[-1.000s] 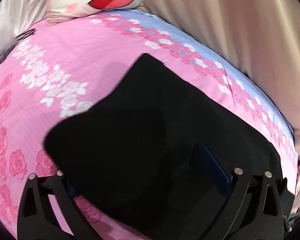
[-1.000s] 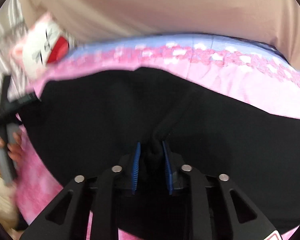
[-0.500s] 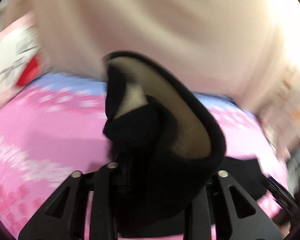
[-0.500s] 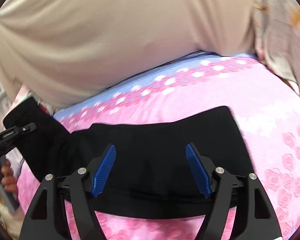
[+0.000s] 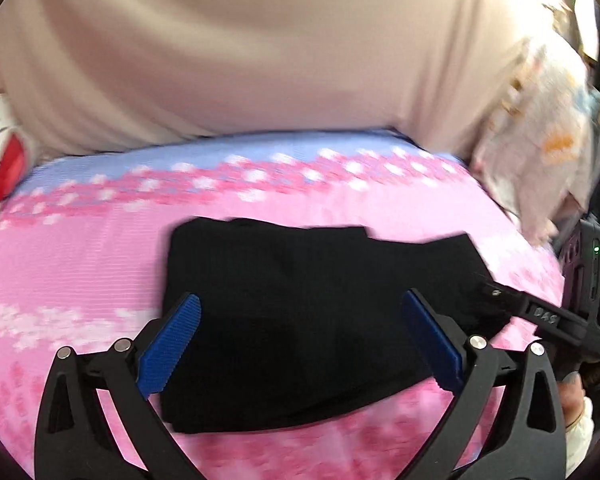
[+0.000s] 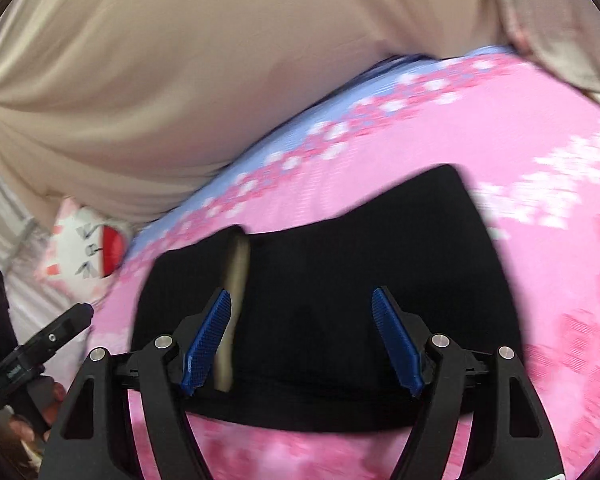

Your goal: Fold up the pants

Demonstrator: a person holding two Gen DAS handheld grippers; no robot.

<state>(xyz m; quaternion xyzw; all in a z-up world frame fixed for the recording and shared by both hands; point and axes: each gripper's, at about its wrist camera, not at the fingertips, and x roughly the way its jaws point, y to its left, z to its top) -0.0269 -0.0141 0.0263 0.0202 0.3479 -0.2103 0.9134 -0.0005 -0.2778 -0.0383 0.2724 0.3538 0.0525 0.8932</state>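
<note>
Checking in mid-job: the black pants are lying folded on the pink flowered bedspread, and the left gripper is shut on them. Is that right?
Not quite. The left gripper is not shut on the black pants: its jaws are opening, with the blue pads clear of the cloth, as the left wrist view shows. The rest holds: the pants lie folded on the pink flowered bedspread.

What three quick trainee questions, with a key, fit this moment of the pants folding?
1. True or false: the left gripper grips the pants.
2. The pants lie on: A) a pink floral sheet, B) a wooden table, C) a grey rug.
3. What pale strip shows on the pants in the right wrist view?

Key: 1 false, both grippers' jaws are opening, holding nothing. 2 A. 3 A beige inner lining beside the right gripper.
</note>
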